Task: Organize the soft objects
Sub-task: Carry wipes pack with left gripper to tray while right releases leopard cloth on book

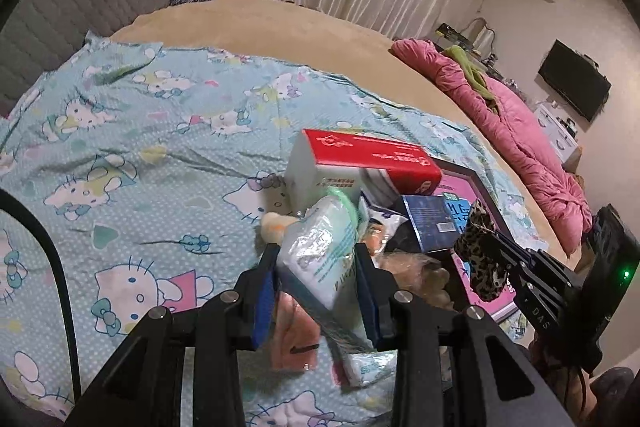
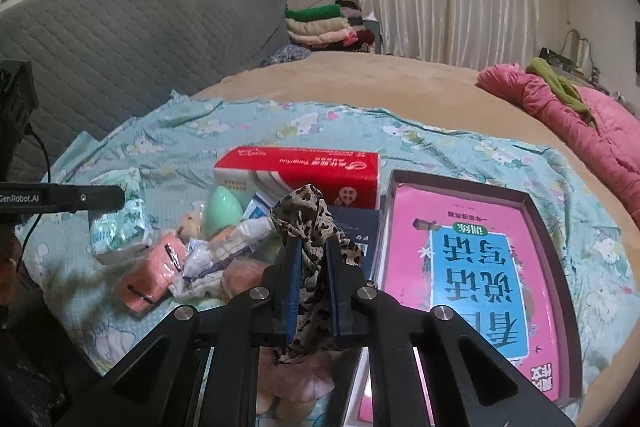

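A tan bed [image 2: 360, 83] carries a cartoon-cat sheet [image 1: 120, 147] spread over its near part. On the sheet lie a red tissue box [image 2: 304, 171], a dark tray [image 2: 532, 211] and small packets [image 2: 208, 259]; a pink quilt [image 1: 532, 147] lies along the far edge.

tissue pack [image 1: 320, 251]: clear wrap, pale green-white, tilted, clamped between left gripper [image 1: 316, 267] pads above bed | leopard cloth [image 2: 316, 255]: crumpled, pinched in right gripper [image 2: 312, 267], drooping below jaws | pile [image 2: 192, 251]: pink pouch, green egg shape, wrapped packs on sheet, beside red box
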Tool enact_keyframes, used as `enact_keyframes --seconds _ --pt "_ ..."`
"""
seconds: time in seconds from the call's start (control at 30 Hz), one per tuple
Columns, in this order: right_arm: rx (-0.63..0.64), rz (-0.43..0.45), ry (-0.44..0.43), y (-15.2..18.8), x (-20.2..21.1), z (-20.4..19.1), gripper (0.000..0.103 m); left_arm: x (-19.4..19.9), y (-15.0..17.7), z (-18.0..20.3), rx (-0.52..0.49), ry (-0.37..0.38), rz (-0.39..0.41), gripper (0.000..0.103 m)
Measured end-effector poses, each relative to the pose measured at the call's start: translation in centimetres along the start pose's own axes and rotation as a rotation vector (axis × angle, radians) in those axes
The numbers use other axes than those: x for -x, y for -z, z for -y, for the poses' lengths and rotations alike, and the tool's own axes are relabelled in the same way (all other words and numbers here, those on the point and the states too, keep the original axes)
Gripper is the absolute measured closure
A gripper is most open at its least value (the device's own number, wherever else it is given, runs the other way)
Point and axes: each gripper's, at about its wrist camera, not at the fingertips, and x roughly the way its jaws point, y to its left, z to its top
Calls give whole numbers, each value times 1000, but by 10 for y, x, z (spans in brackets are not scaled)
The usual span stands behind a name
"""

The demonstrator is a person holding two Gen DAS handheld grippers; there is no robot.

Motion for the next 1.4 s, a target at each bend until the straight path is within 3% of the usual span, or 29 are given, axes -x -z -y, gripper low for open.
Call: enact_keyframes --seconds 0.37,0.67,1.0,1.4 --pt "-51 60 8 -6 21 15 92 1 -10 47 -80 9 0 67" --pt "-143 103 68 -3 43 53 92 -12 -13 109 -182 58 -20 67" --pt "-236 102 158 12 71 90 92 -39 -8 178 -286 122 -73 67" --pt "-342 61 243 28 77 125 92 -78 11 232 -394 123 -159 67"
